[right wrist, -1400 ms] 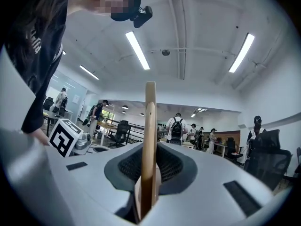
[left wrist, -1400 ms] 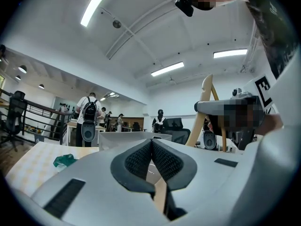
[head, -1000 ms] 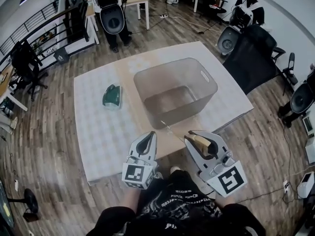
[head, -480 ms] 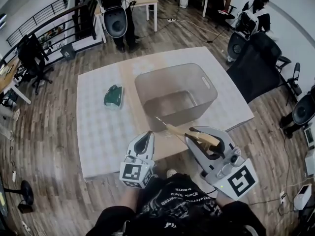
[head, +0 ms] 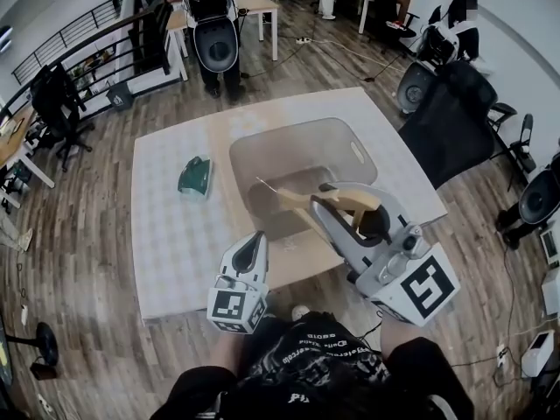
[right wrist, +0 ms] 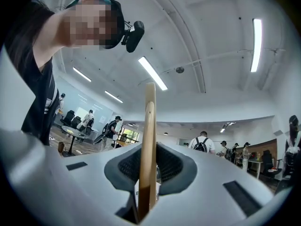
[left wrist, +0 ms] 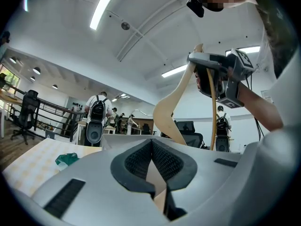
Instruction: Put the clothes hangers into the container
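Observation:
My right gripper (head: 343,199) is raised above the near side of the translucent container (head: 354,153) and is shut on a wooden clothes hanger (head: 293,197). The hanger's arm juts left over the container's opening. In the right gripper view the wooden hanger (right wrist: 149,140) stands upright, clamped between the pads of the right gripper (right wrist: 149,161). My left gripper (head: 255,241) hangs low at the table's front edge, shut and empty. In the left gripper view the left gripper (left wrist: 151,145) has its pads together, and the hanger (left wrist: 176,107) shows beyond it.
The container sits on a pale table (head: 166,234). A green object (head: 194,177) lies on the table left of the container. A black chair (head: 446,112) stands beside the table's right edge. People with backpacks (head: 214,24) stand behind the table.
My right gripper has risen and moved forward with the hanger, from the table's front edge to above the container. The left gripper has stayed about where it was.

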### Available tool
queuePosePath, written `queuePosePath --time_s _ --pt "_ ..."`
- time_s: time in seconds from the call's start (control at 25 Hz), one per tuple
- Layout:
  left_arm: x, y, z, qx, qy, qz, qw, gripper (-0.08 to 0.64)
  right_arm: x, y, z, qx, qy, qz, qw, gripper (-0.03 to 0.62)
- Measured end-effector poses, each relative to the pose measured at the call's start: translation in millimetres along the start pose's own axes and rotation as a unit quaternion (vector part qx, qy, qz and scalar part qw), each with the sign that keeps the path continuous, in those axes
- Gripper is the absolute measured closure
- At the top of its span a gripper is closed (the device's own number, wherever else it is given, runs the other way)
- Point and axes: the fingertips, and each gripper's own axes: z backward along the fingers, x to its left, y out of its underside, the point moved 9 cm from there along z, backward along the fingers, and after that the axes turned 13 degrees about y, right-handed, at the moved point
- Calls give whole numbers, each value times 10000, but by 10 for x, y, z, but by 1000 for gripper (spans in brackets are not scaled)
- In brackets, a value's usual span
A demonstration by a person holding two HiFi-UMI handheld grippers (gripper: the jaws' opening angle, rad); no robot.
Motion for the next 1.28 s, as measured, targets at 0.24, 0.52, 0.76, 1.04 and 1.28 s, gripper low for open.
queuePosePath --time_s 0.24,0.52,0.76,1.04,1.28 --pt "-23 -47 -62 -41 -90 -93 9999 540 -209 -165 -208 -335 9 152 9993 532" --pt "-56 14 -134 99 -124 -147 9998 540 -383 -254 -426 -611 -41 147 9980 532" --pt "-73 -17 -174 152 -13 -182 9997 540 -471 -366 -725 -704 -126 137 9973 532" --pt "-31 9 -196 190 4 -117 9998 540 -561 -502 -1105 -671 -341 260 9968 532" --pt "96 20 -145 154 -236 -79 9996 540 -652 -522 -1328 -559 -654 246 9960 531"
